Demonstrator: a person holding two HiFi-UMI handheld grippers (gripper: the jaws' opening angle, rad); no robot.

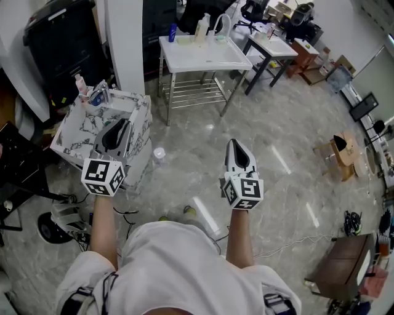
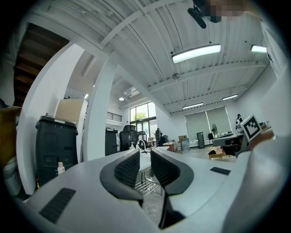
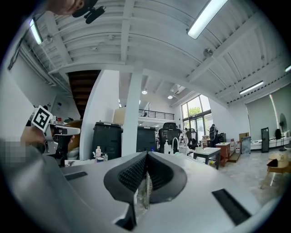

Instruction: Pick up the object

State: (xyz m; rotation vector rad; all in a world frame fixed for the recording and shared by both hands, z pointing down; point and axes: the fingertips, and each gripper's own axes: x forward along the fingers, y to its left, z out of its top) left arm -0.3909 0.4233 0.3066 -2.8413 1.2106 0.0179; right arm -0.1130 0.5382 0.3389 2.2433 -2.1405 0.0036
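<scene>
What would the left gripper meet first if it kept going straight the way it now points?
Probably the white-topped table on steel legs, framed between the left gripper's parted jaws, though depth is unclear.

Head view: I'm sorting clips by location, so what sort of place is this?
Likely a large open office or lab workspace: a glossy marble-look floor, a white table with bottles on it, desks with office chairs beyond, and strip lights on a high ceiling.
</scene>
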